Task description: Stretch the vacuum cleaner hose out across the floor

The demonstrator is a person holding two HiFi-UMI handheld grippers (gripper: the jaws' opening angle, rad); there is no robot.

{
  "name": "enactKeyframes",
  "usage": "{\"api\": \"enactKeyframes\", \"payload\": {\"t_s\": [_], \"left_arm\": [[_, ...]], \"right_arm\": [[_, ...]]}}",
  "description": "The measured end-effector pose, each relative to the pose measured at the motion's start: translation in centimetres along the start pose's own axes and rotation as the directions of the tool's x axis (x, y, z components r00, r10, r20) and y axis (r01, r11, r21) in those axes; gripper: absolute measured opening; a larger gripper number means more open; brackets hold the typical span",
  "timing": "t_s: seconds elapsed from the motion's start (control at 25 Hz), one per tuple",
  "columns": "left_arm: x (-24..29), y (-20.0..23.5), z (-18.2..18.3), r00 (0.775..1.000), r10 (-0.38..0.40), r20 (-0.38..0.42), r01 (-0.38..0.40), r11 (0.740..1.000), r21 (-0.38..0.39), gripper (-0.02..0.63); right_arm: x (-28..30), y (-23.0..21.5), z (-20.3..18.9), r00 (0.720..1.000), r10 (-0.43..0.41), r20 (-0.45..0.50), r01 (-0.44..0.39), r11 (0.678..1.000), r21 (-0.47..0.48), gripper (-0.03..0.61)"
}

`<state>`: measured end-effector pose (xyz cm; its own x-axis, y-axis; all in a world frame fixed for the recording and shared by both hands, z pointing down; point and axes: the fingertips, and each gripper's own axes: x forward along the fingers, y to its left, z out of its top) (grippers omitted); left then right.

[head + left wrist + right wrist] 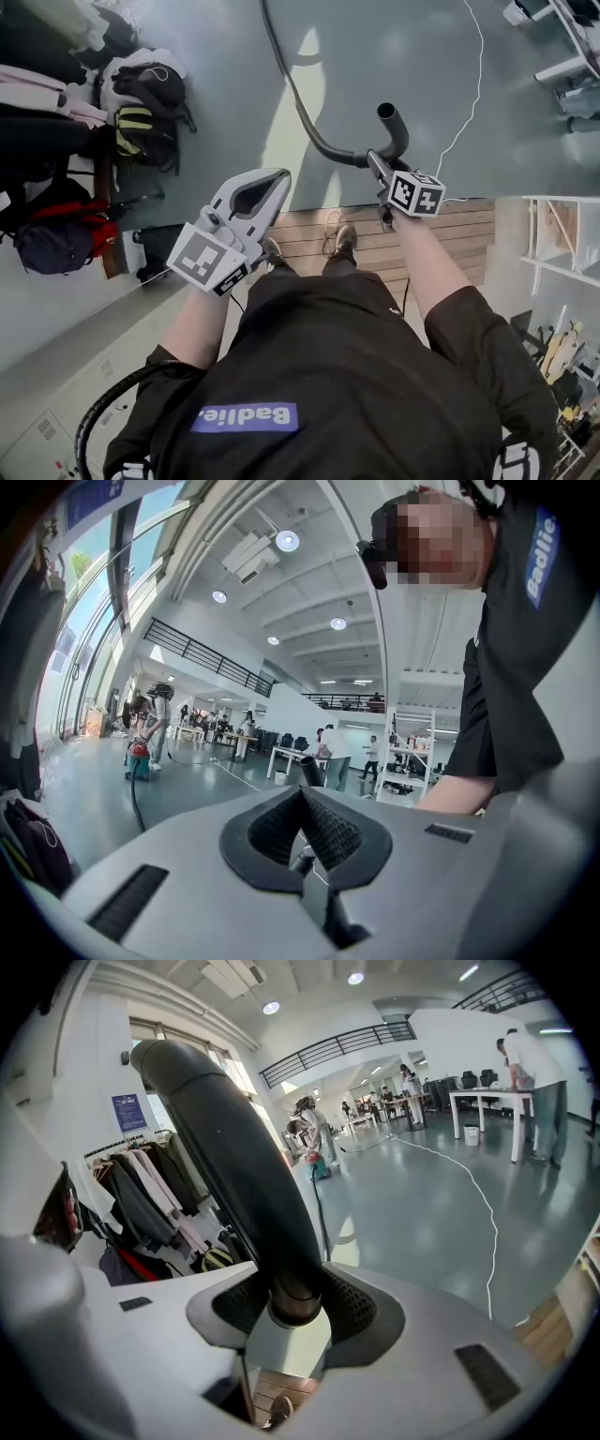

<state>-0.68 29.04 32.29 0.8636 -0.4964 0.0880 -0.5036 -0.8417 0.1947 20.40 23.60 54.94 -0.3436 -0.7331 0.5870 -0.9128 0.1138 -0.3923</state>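
Over the wooden platform's far edge: the vacuum hose has its stiff curved end here. Its soft length runs off the platform and away over the grey floor.
Right gripper: jaws closed round that stiff end, pads pressing both sides of the tube, set fairly wide.
Left gripper: over the platform's left part, jaws brought together, nothing in them.
Vacuum cleaner: well away from the platform, a small red body at the hose's far end, with a person standing by it.
White cable: on the floor beyond the platform, right of the hose and apart from it.
Bags: heaped left of the platform, by hanging clothes.
Risk, slip: the tube is round and smooth, so once the slack is gone I judge it could twist or slide out of the pads.
Risk, drag: a hard pull could tug the cleaner along or tip it toward the person beside it.
Risk, snag: a sweep to the right could catch the cable.
Risk, footing: a blind step back on the platform could end in a stumble at its edge.
Count: one hose, one cleaner, two grippers, one cable, two shoes. The bags are several and overlap, so there is no sure count. The distant people are too small to count.
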Motion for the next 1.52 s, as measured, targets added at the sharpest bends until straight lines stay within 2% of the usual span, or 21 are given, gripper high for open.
{"api": "enactKeyframes", "payload": {"t_s": [0.16, 0.28, 0.52, 0.64, 0.8, 0.92, 1.04, 1.16, 1.28, 1.52], "left_arm": [[-5.3, 2.5, -1.5, 0.998, -0.054, -0.014, 0.054, 0.998, 0.026, -0.005], [-8.2, 3.6, -3.0, 0.997, -0.078, -0.024, 0.078, 0.997, 0.018, -0.005], [-11.4, 2.4, -3.9, 0.996, -0.09, -0.012, 0.09, 0.996, -0.022, -0.005], [-12.2, 2.4, -4.4, 0.998, -0.063, -0.016, 0.062, 0.997, -0.042, -0.005], [-12.0, 2.0, -6.8, 1.0, 0.006, -0.016, -0.007, 0.999, -0.031, -0.005], [-11.1, 0.8, -10.4, 0.998, 0.058, -0.008, -0.058, 0.998, 0.001, -0.005], [-10.2, -0.7, -15.0, 0.994, 0.108, -0.022, -0.108, 0.994, -0.006, -0.005], [-9.8, -2.4, -19.7, 0.992, 0.111, -0.064, -0.114, 0.992, -0.044, -0.005], [-8.5, -3.8, -23.0, 0.99, 0.082, -0.117, -0.091, 0.993, -0.075, -0.005], [-4.0, -4.7, -25.5, 0.992, 0.042, -0.121, -0.052, 0.995, -0.08, -0.005]], "right_arm": [[0.7, 3.7, -2.3, 0.998, -0.049, 0.029, 0.047, 0.996, 0.074, 0.176], [1.3, 6.7, -5.1, 0.998, -0.058, 0.017, 0.055, 0.991, 0.122, 0.176], [2.1, 9.7, -8.9, 0.999, -0.043, -0.025, 0.047, 0.986, 0.161, 0.176], [2.9, 9.9, -10.0, 0.999, -0.031, -0.045, 0.038, 0.986, 0.165, 0.176], [4.9, 8.4, -12.9, 0.998, -0.002, -0.06, 0.012, 0.986, 0.168, 0.176], [6.7, 6.1, -17.2, 0.998, 0.028, -0.064, -0.017, 0.986, 0.163, 0.176], [8.7, 3.1, -22.4, 0.996, 0.063, -0.057, -0.049, 0.973, 0.224, 0.176], [9.8, -0.1, -27.6, 0.996, 0.066, -0.061, -0.043, 0.946, 0.32, 0.176], [10.9, -2.8, -31.6, 0.996, 0.065, -0.061, -0.035, 0.913, 0.407, 0.176], [12.9, -7.5, -38.5, 0.995, 0.064, -0.08, -0.009, 0.833, 0.553, 0.176]]}}
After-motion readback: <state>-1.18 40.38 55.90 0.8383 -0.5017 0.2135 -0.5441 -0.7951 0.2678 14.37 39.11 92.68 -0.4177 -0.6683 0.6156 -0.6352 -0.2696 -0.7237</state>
